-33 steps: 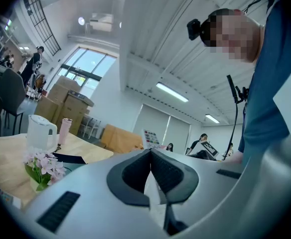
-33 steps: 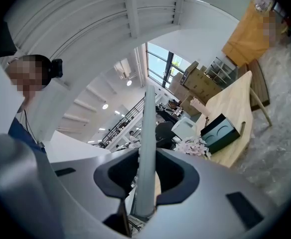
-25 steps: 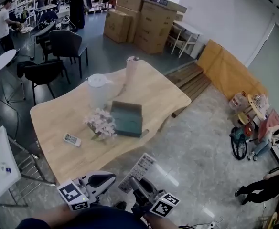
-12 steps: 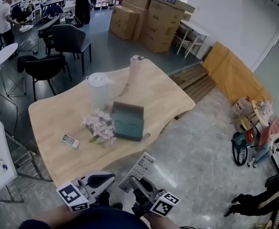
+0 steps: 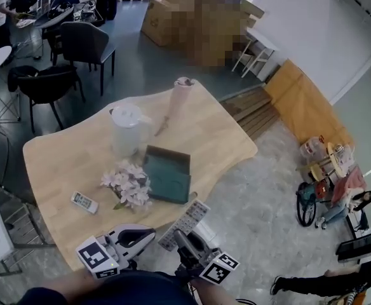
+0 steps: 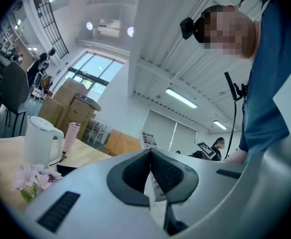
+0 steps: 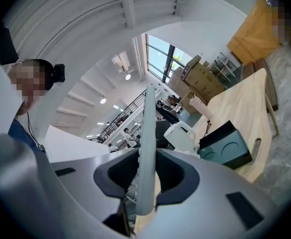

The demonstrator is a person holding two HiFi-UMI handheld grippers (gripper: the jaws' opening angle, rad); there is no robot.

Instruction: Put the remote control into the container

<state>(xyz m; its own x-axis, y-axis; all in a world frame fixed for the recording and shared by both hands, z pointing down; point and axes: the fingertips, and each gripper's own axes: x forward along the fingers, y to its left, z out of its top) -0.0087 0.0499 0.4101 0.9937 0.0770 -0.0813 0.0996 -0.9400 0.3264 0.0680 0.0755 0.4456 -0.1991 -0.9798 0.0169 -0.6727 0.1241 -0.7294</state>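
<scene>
A small white remote control (image 5: 84,202) lies on the wooden table (image 5: 65,164), near its front left edge. The container (image 5: 166,173) is a dark teal open box in the middle of the table; the right gripper view also shows this container (image 7: 225,151). Both grippers hang low in front of the table, short of its edge. My left gripper (image 5: 151,233) has its pads together at the tips, with nothing between them (image 6: 150,151). My right gripper (image 5: 182,239) is shut on a thin printed card (image 5: 184,223), and that card (image 7: 146,148) shows edge-on between the pads.
A bunch of pale pink flowers (image 5: 128,184) lies between the remote and the container. A white kettle (image 5: 125,129) and a pink tumbler (image 5: 180,97) stand further back. Black chairs (image 5: 87,43) stand beyond the table. Cardboard boxes and people are at the back.
In the head view the table and everything on it have slid down and to the left. Both grippers keep their places at the bottom, the right one still shut on the card.
</scene>
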